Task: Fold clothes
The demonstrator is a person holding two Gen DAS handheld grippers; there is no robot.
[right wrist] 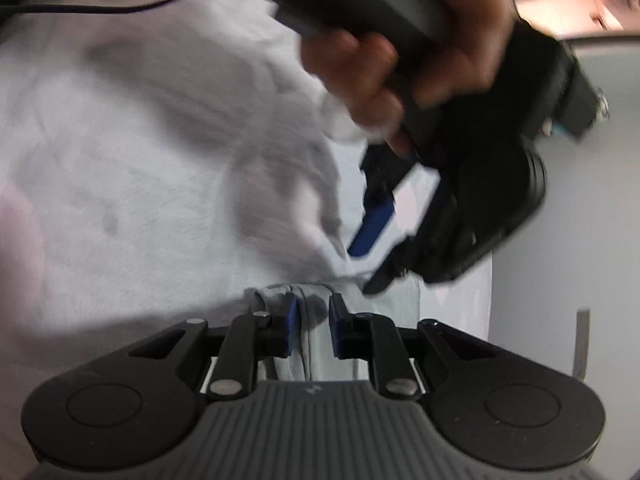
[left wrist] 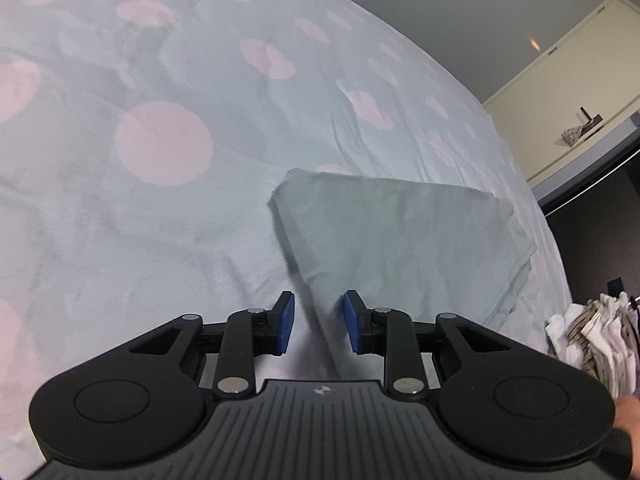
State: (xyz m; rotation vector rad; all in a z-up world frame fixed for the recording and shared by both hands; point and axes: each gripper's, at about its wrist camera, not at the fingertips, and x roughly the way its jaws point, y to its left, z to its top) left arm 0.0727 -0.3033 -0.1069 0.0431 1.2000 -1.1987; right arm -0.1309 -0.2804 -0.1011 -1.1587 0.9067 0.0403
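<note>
A folded grey-green cloth (left wrist: 396, 236) lies on the bed to the right of centre in the left wrist view. My left gripper (left wrist: 319, 320) hovers open over its near left edge, and that edge runs down between the blue pads (left wrist: 285, 322). In the right wrist view, my right gripper (right wrist: 313, 328) is shut on a bunched fold of the grey cloth (right wrist: 310, 320). Just above it a hand (right wrist: 384, 76) holds the left gripper (right wrist: 366, 270), which is open and motion-blurred.
The bed sheet (left wrist: 168, 208) is pale blue-grey with pink dots and fills most of the left wrist view. A pile of light clothes (left wrist: 596, 340) sits at the right edge. A cream cabinet (left wrist: 560, 80) stands beyond the bed.
</note>
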